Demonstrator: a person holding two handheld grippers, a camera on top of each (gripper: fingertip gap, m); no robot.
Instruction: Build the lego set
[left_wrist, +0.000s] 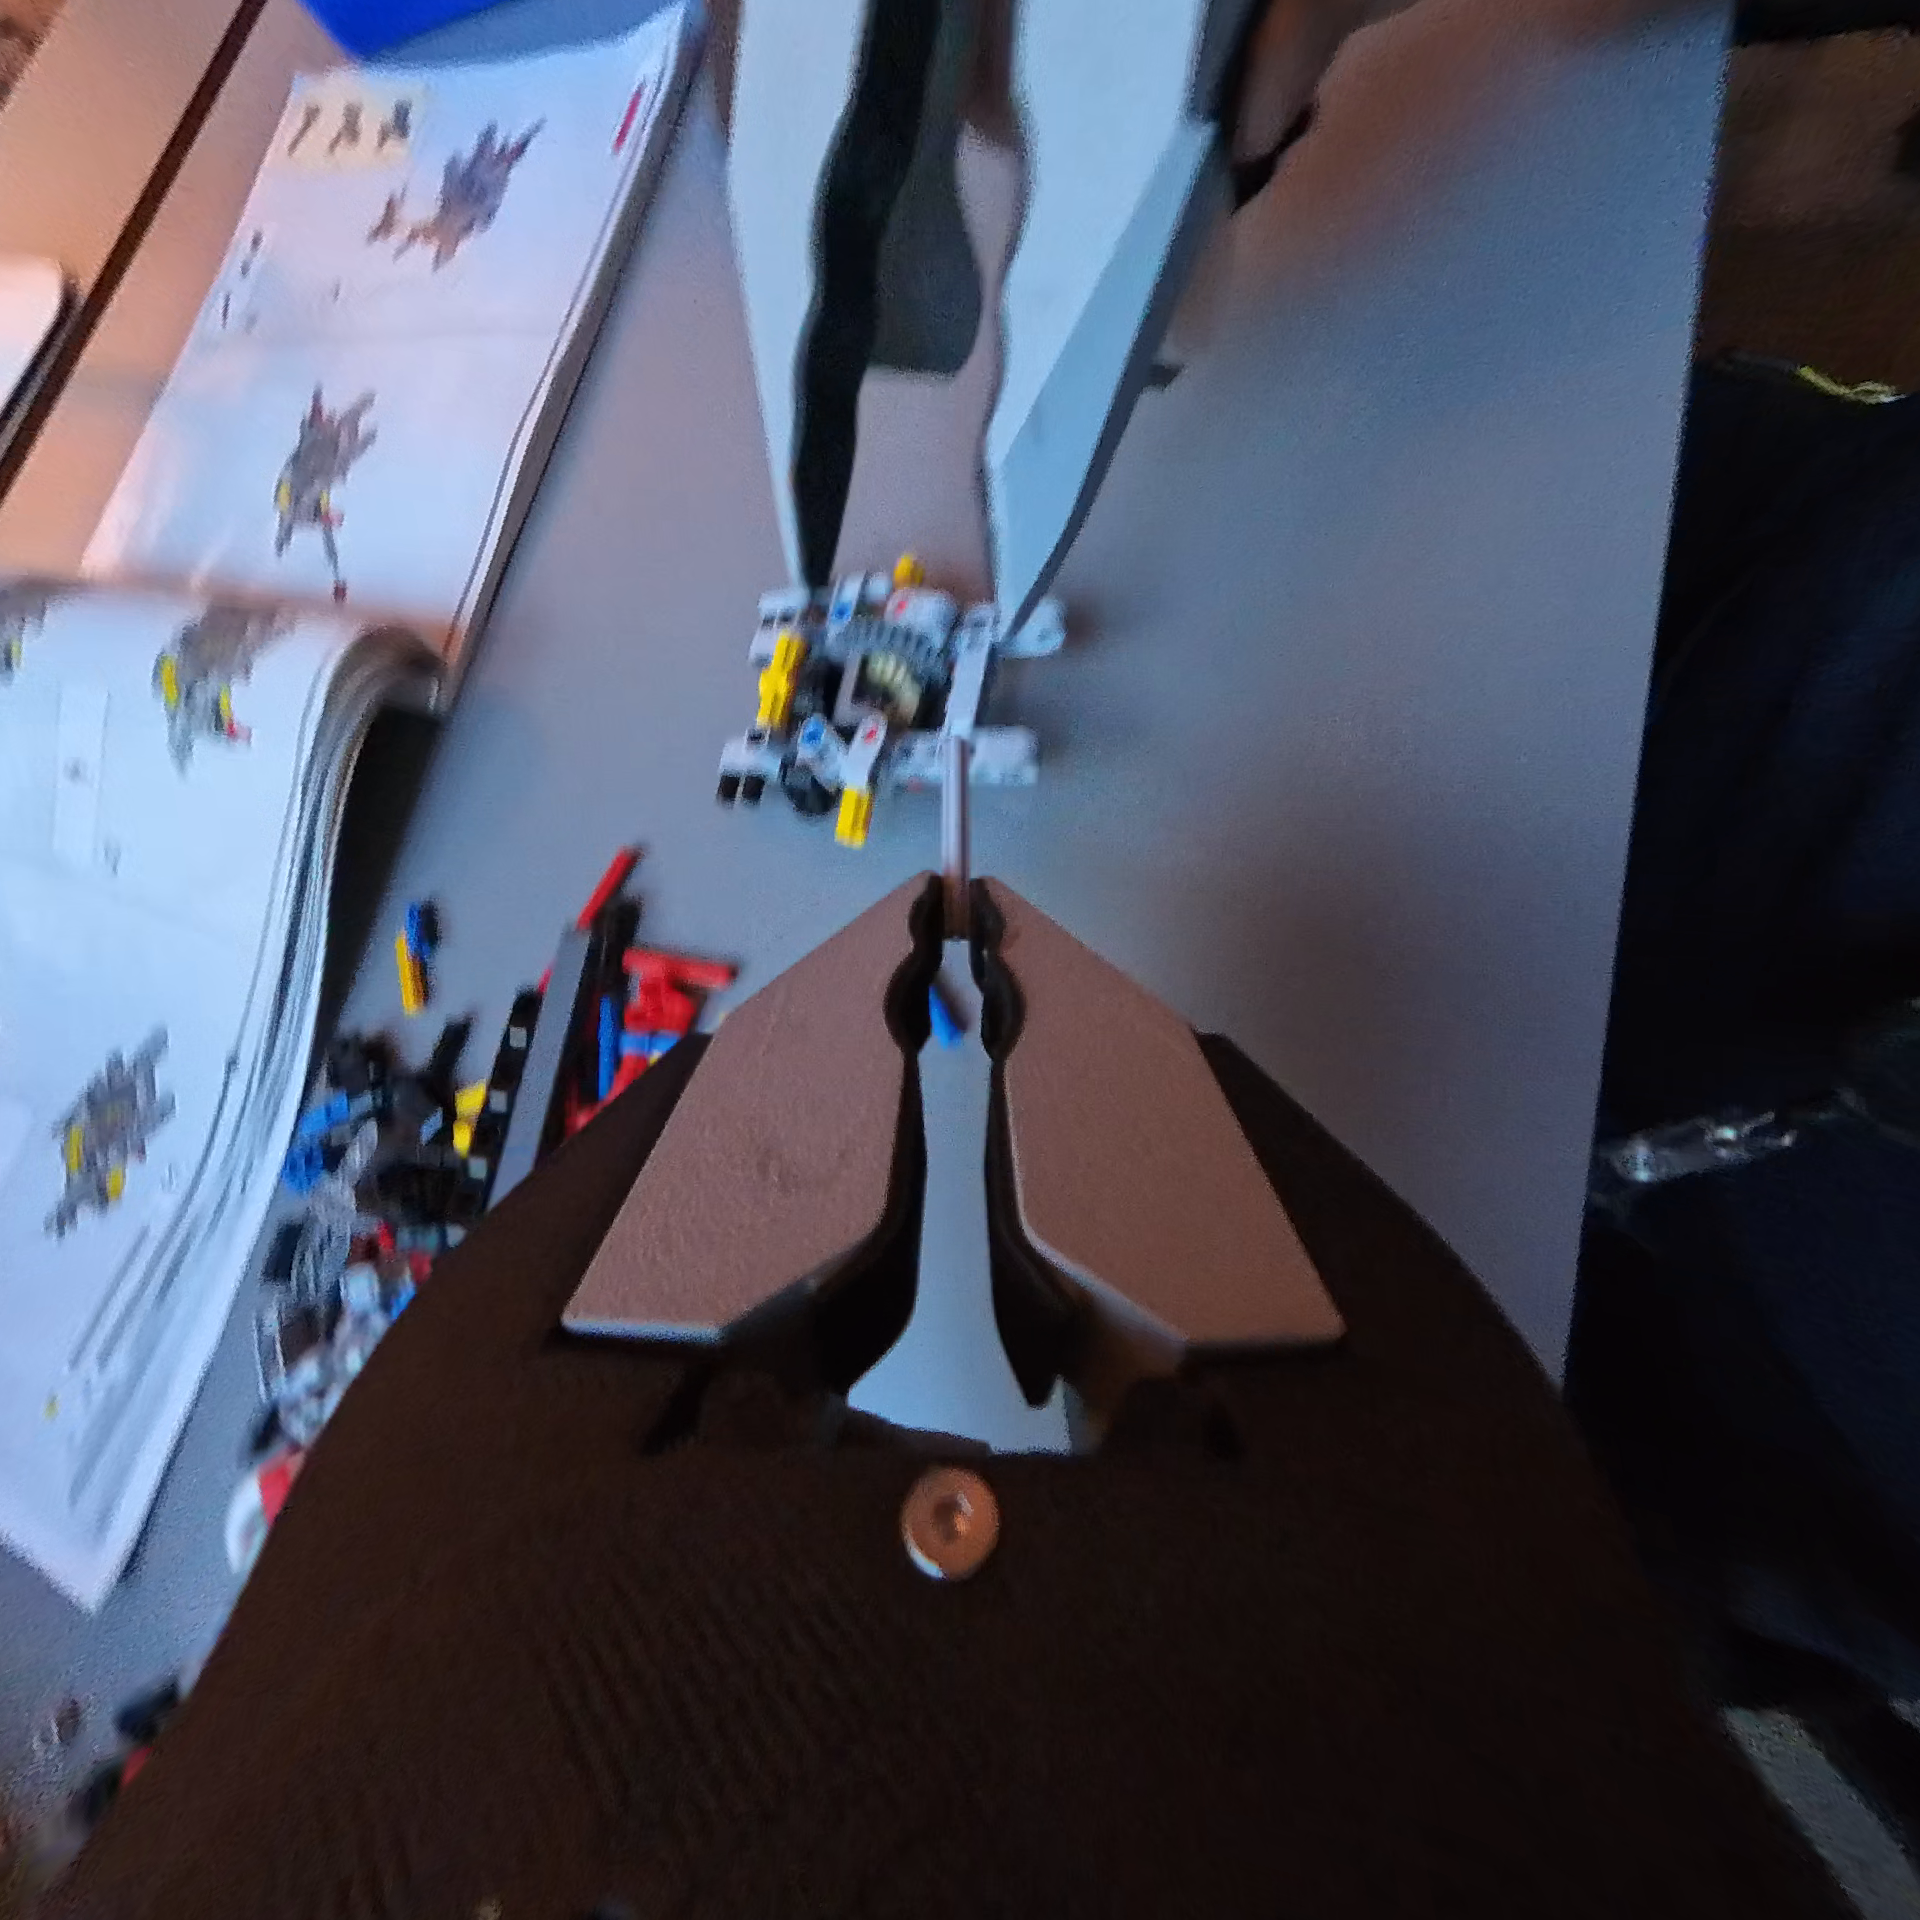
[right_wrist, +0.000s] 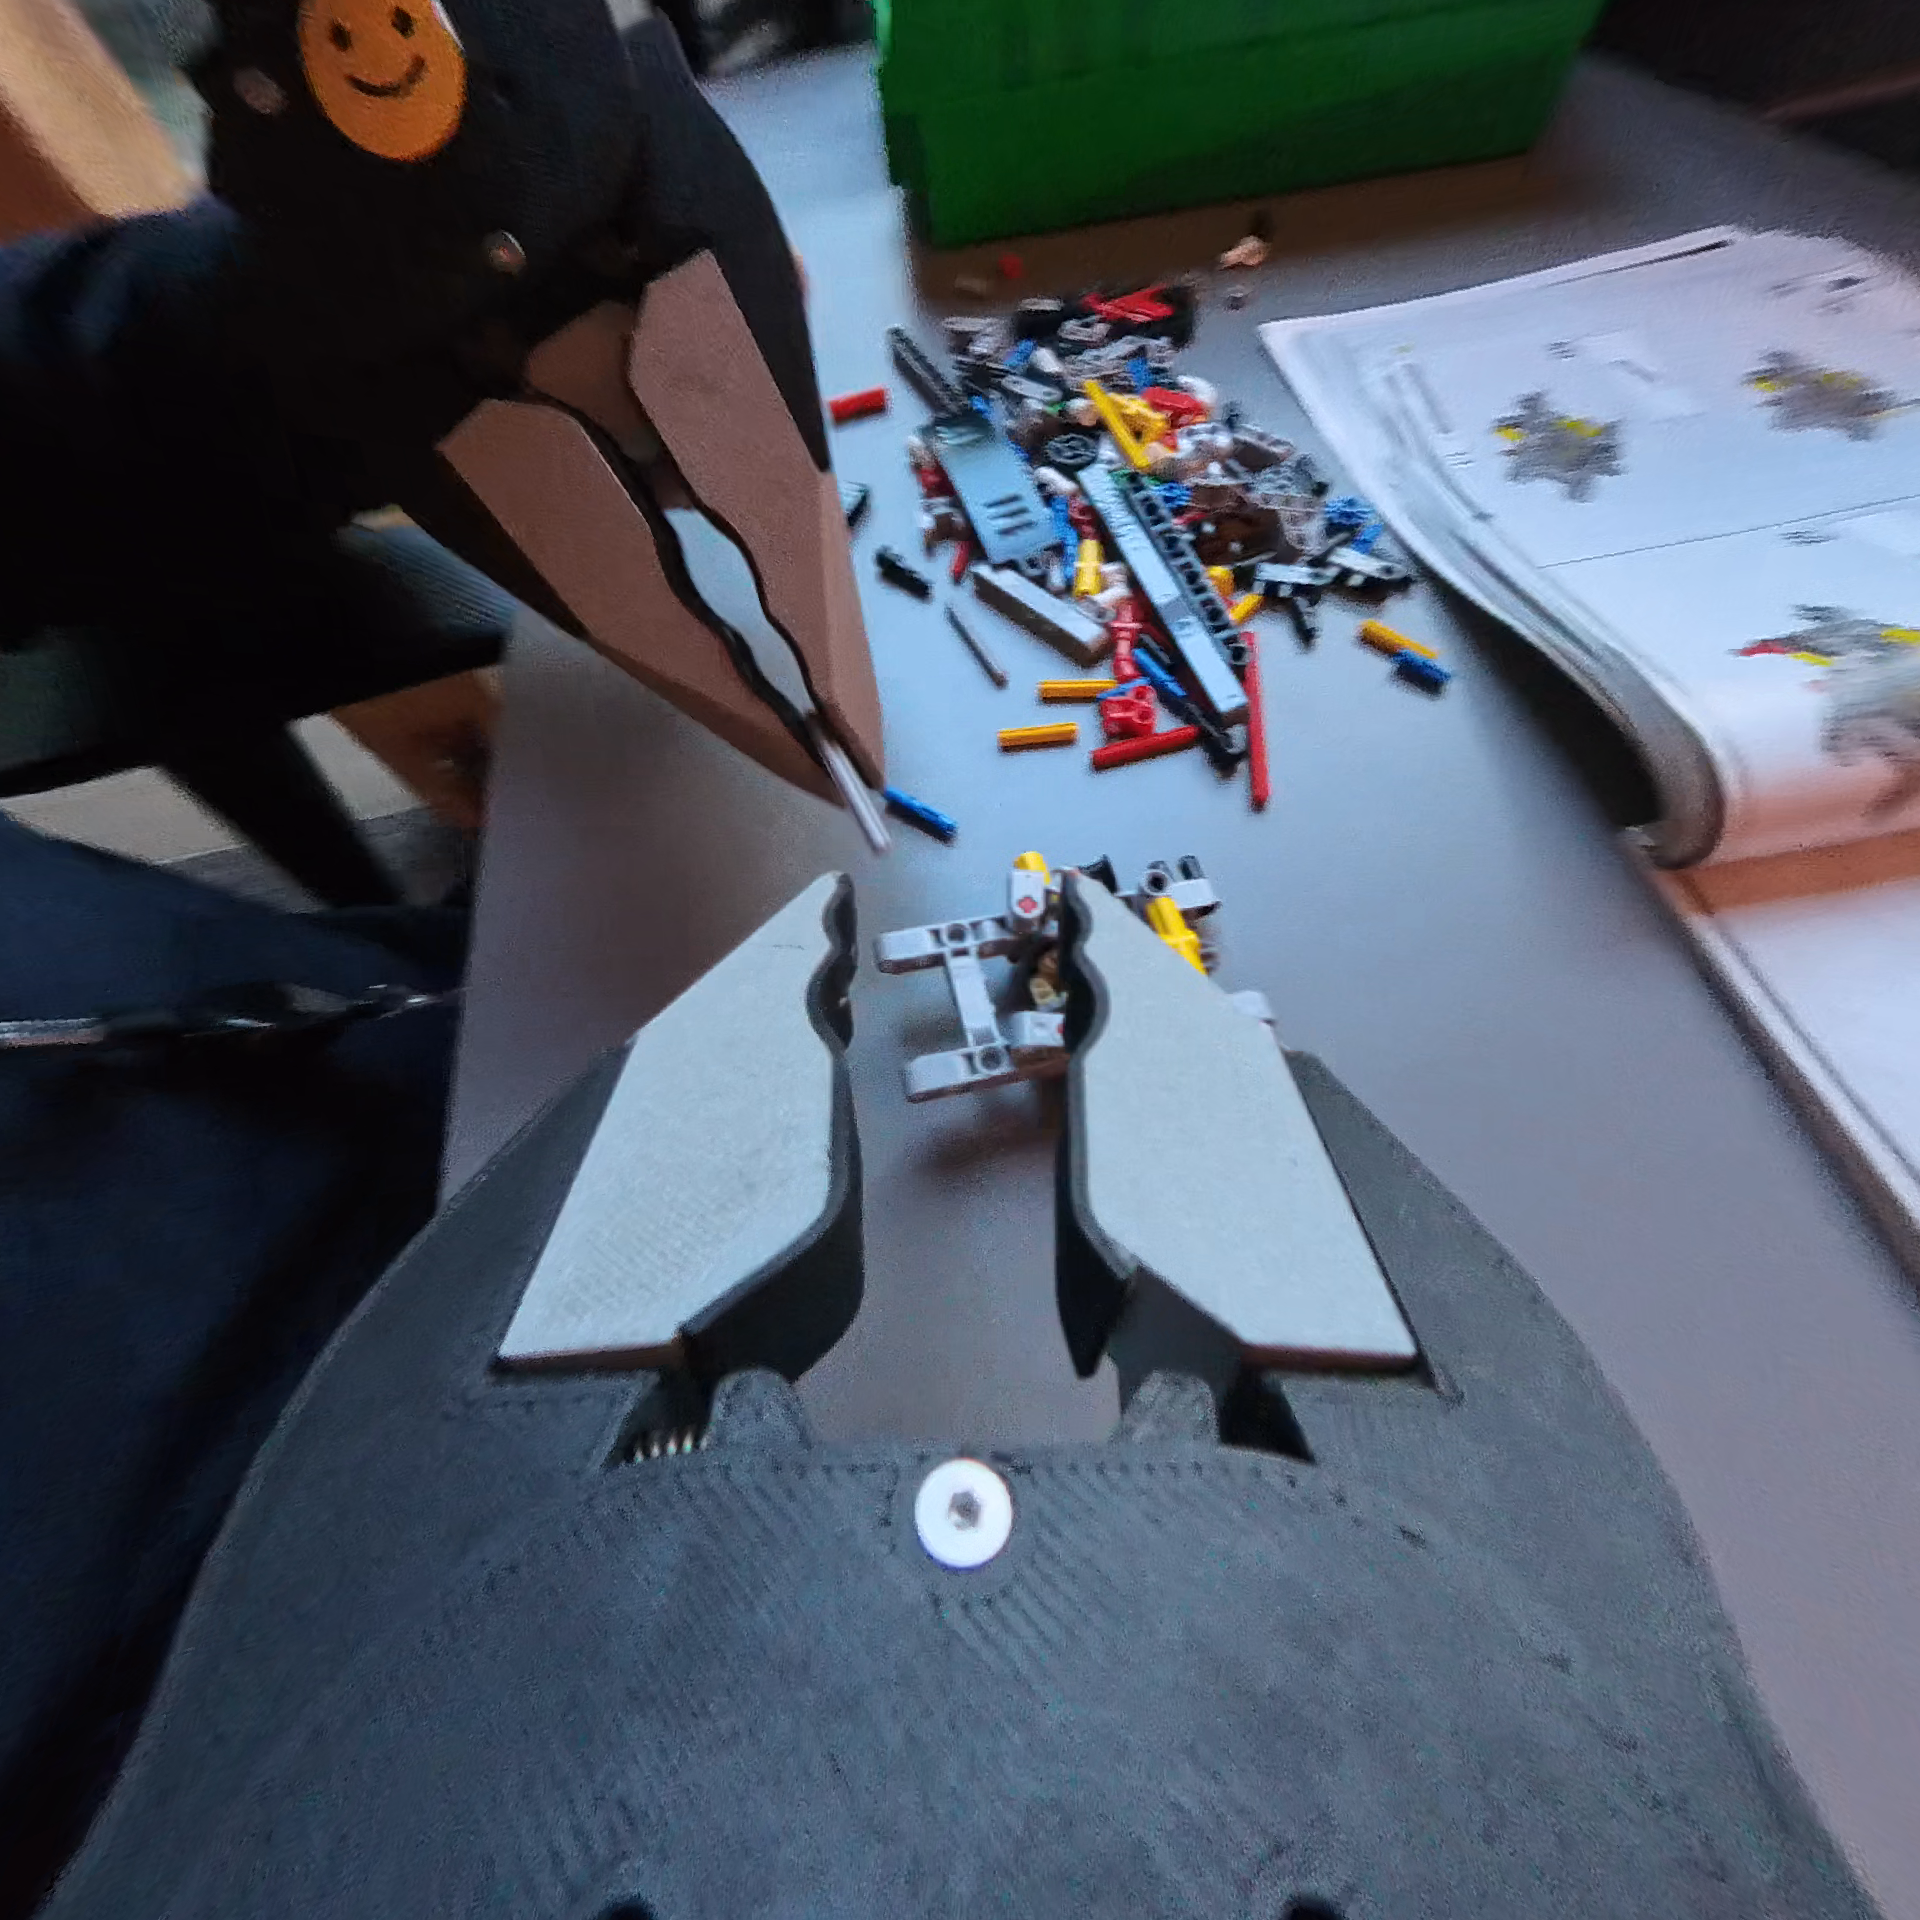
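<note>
My left gripper (left_wrist: 961, 896) is shut on a thin grey axle rod (left_wrist: 956, 821). The rod sticks out past the tips toward a small grey, yellow and black brick assembly (left_wrist: 883, 696) on the table. The right wrist view shows the same left gripper (right_wrist: 847, 769) pinching the rod (right_wrist: 860, 805) just above the table. My right gripper (right_wrist: 956, 904) is open. Its fingers straddle the assembly (right_wrist: 966, 987); the right finger is close against it and a gap shows at the left finger. The right gripper's pale fingers (left_wrist: 1081, 395) show behind the assembly in the left wrist view.
A loose blue pin (right_wrist: 920, 812) lies by the left tips. A pile of mixed bricks (right_wrist: 1132, 520) lies beyond, with a green bin (right_wrist: 1195, 104) behind it. An open instruction booklet (right_wrist: 1662, 499) lies to the right. The table edge and a person's dark sleeve (right_wrist: 125, 364) are on the left. My right fingertips sit around 5 cm from my left ones.
</note>
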